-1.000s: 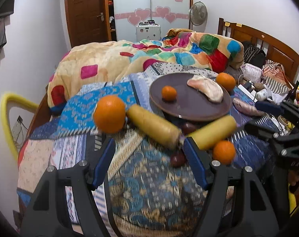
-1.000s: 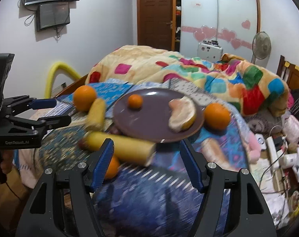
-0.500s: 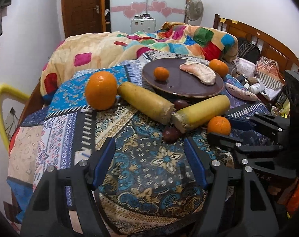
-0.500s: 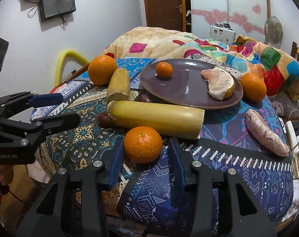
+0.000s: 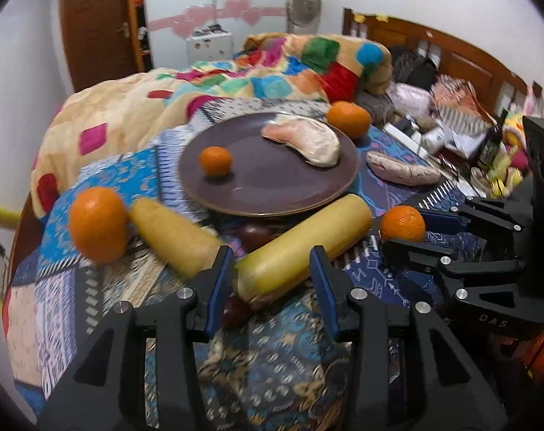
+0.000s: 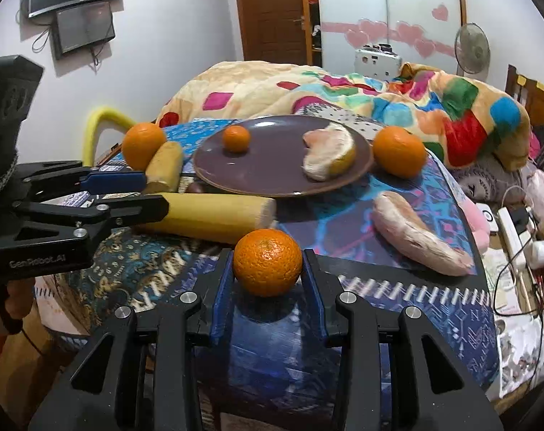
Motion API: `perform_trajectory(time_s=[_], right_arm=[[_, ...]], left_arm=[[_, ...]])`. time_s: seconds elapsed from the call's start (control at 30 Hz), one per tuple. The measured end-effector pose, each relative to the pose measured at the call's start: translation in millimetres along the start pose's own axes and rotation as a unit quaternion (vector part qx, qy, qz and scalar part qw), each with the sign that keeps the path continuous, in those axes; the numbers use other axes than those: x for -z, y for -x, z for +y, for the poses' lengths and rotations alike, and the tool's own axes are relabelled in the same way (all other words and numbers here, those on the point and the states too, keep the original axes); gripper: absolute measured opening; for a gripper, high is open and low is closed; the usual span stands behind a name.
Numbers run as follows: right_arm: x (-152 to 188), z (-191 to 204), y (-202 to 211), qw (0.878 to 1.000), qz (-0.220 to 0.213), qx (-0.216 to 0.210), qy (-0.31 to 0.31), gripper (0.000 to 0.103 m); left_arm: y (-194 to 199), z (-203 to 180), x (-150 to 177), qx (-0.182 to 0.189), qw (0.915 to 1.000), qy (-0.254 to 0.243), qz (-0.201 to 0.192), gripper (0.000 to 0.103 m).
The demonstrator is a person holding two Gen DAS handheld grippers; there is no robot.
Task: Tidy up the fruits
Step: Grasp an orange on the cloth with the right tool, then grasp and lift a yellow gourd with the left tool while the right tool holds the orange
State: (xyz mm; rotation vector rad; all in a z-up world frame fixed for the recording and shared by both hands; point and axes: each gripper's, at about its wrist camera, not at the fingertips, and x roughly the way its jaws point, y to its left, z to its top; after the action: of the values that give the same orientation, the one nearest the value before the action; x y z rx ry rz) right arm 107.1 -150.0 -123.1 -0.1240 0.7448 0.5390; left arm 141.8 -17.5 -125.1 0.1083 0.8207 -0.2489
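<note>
Glossy smooth plate (image 6: 272, 176), dimpled orange (image 6: 267, 261) peel, patterned cloth cover (image 6: 397, 309), matt black, probably plastic right gripper (image 6: 267, 289)

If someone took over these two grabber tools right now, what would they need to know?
Right gripper: fingers around the near orange, seemingly closed on it, not yet lifted.
Left gripper: open, straddling the end of a yellow cylinder.
Plate holds a small orange and a pomelo wedge.
Left out: two oranges, another cylinder, a second wedge.
</note>
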Motion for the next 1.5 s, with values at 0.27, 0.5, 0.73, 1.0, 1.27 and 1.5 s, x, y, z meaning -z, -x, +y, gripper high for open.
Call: perform_trajectory(time_s=[0.27, 0.5, 0.73, 1.0, 1.27, 1.5], right_arm=[[5.2, -1.1, -0.7, 1.000, 0.000, -0.021, 0.001, 0.034], [5.3, -12.2, 3.1, 1.000, -0.010, -0.022, -0.012, 0.034], [8.8, -21.1, 11.7, 1.000, -0.013, -0.012, -0.020, 0.034], [7.2, -26.7, 22.9, 1.000, -0.024, -0.003, -0.017, 0.034], [6.3, -37.8, 25.9, 1.000, -0.023, 0.013, -0.016, 0.034], [1.7, -39.3, 30.9, 0.999, -0.027, 0.022, -0.014, 0.034]], left_arm=[[-21.5, -7.0, -14.8, 0.034, 0.9983, -0.027, 0.038, 0.060], [-27.7, -16.1, -19.4, 0.046, 0.9950, -0.041, 0.079, 0.057], [-17.1, -27.8, -15.8, 0.059, 0.9917, -0.040, 0.108, 0.052], [-35.3, -48.6, -20.9, 0.031, 0.9909, -0.071, 0.110, 0.052], [-49.6, -56.9, -30.9, 0.035, 0.9928, -0.075, 0.087, 0.043], [-21.0, -49.7, -34.3, 0.034, 0.9971, -0.045, 0.051, 0.039]])
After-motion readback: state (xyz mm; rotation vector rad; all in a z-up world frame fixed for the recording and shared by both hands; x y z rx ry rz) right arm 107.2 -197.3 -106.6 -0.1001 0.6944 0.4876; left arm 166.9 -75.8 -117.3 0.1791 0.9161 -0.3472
